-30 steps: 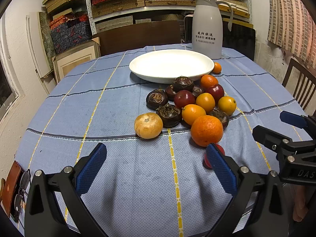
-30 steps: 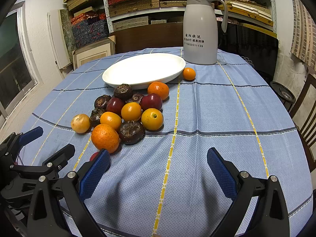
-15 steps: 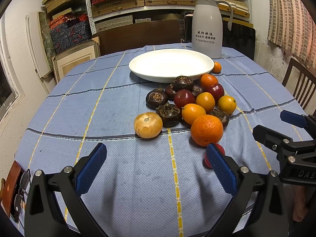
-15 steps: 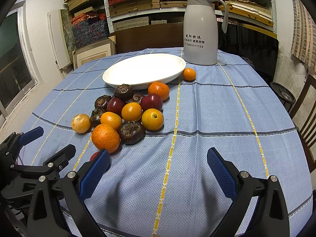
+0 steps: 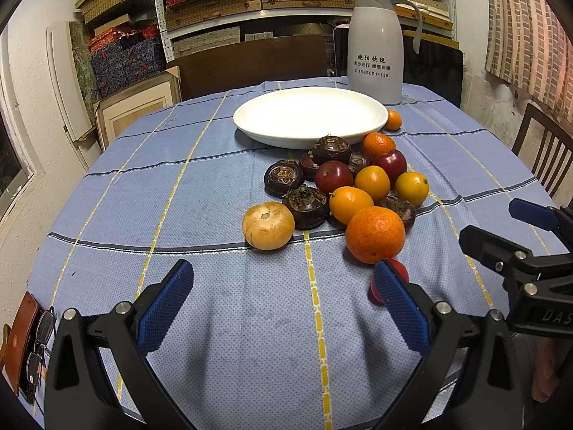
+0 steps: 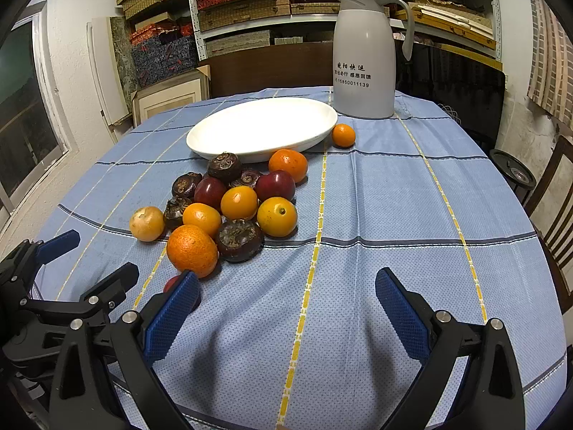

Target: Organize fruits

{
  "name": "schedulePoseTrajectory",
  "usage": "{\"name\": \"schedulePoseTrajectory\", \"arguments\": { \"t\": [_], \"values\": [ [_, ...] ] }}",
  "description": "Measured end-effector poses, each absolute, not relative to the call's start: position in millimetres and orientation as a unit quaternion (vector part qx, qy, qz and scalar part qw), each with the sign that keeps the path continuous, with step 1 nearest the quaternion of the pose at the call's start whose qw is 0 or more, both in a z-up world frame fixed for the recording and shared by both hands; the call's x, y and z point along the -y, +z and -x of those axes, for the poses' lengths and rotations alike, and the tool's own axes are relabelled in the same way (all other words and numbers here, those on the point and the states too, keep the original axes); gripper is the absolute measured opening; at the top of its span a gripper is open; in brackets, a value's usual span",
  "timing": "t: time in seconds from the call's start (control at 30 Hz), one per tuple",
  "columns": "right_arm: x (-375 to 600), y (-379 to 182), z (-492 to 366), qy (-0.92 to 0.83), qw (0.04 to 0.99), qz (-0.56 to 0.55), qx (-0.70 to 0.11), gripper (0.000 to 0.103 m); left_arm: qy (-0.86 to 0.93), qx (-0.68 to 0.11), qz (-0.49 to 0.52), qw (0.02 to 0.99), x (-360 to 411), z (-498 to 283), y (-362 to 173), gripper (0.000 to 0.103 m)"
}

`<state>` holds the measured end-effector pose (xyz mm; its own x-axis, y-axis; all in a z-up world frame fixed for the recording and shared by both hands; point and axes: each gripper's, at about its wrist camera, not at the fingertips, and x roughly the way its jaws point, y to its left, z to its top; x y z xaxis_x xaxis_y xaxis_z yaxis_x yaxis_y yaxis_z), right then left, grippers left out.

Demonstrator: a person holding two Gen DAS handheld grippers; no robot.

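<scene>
A pile of fruit lies on the blue tablecloth in front of an empty white plate [image 5: 311, 116] [image 6: 261, 129]: a big orange [image 5: 375, 234] [image 6: 192, 250], a tan round fruit [image 5: 268, 225] [image 6: 147, 223], several small oranges, dark red plums and dark brown fruits. A small red fruit [image 5: 400, 271] [image 6: 171, 283] lies half hidden behind a fingertip. One small orange [image 5: 393, 120] [image 6: 343, 135] sits apart beside the plate. My left gripper [image 5: 283, 304] is open and empty, just short of the pile. My right gripper [image 6: 286, 308] is open and empty, to the right of the pile.
A white thermos jug [image 5: 375, 44] [image 6: 365, 53] stands behind the plate. Glasses and a brown case [image 5: 27, 344] lie at the table's left edge. Chairs stand at the right [image 5: 544, 154] and at the far side. Shelves of boxes fill the back wall.
</scene>
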<state>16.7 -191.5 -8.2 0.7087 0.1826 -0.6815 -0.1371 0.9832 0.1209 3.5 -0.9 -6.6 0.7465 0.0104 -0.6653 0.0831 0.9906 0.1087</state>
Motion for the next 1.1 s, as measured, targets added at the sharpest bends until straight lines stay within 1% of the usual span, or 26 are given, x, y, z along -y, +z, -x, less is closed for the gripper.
{"name": "schedulePoseTrajectory", "arguments": {
  "t": [0.43, 0.5, 0.63, 0.8, 0.97, 1.1],
  "values": [
    [190, -9, -17, 0.089, 0.922, -0.03, -0.376, 0.1, -0.019, -0.362, -0.068, 0.929, 0, -2, -11, 0.099],
    [189, -11, -18, 0.088, 0.919, -0.026, -0.384, 0.1, -0.018, -0.375, -0.069, 0.924, 0, -5, -16, 0.099],
    [187, -20, -23, 0.079, 0.908, -0.009, -0.41, 0.1, -0.023, -0.424, -0.06, 0.903, -5, -17, -31, 0.099],
    [184, -37, -32, 0.067, 0.887, 0.016, -0.456, 0.1, -0.03, -0.478, -0.044, 0.876, -11, -31, -49, 0.099],
    [181, -48, -36, 0.074, 0.874, 0.044, -0.478, 0.1, -0.036, -0.482, -0.032, 0.875, -19, -28, -53, 0.099],
    [187, -50, -35, 0.097, 0.873, 0.039, -0.476, 0.1, -0.038, -0.483, -0.031, 0.874, -22, -24, -54, 0.099]
  ]
}}
